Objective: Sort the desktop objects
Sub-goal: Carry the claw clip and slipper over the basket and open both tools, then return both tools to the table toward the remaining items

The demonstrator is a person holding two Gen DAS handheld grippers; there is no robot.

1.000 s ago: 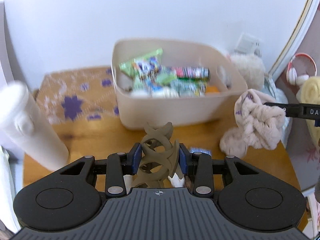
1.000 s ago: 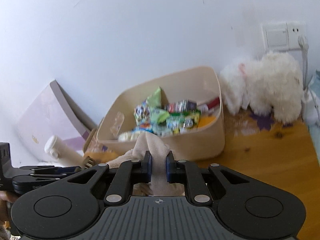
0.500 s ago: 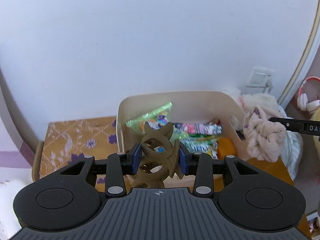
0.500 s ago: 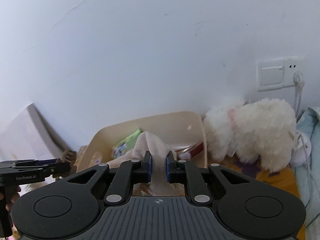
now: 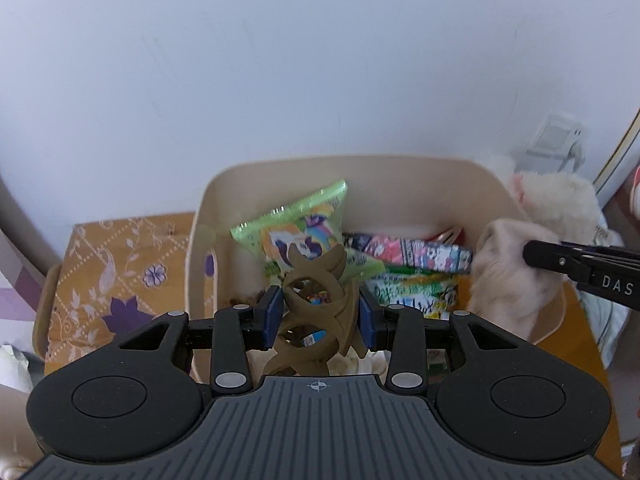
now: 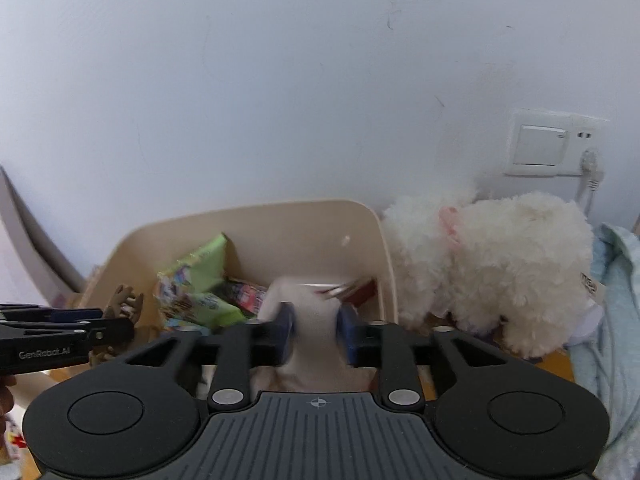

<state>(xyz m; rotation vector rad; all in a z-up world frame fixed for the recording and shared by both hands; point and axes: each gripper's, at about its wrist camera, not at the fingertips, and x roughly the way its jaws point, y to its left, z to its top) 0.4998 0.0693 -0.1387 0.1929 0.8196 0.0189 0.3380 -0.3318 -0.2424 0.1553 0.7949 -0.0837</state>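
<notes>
My left gripper is shut on a brown lattice hair claw clip, held over the near left part of a beige plastic bin full of snack packets. My right gripper has its jaws a little wider than before, with a beige fluffy scrunchie still between the pads, over the bin's right side. In the left wrist view the scrunchie hangs at the bin's right rim from the right gripper's fingers. The left gripper's fingers and the clip show in the right wrist view.
A white plush dog sits right of the bin against the wall, under a switch and socket. A light blue cloth lies far right. An orange patterned box stands left of the bin on the wooden table.
Both grippers have moved forward over the bin. The right jaws have widened around the scrunchie. The left grip on the clip is unchanged.
</notes>
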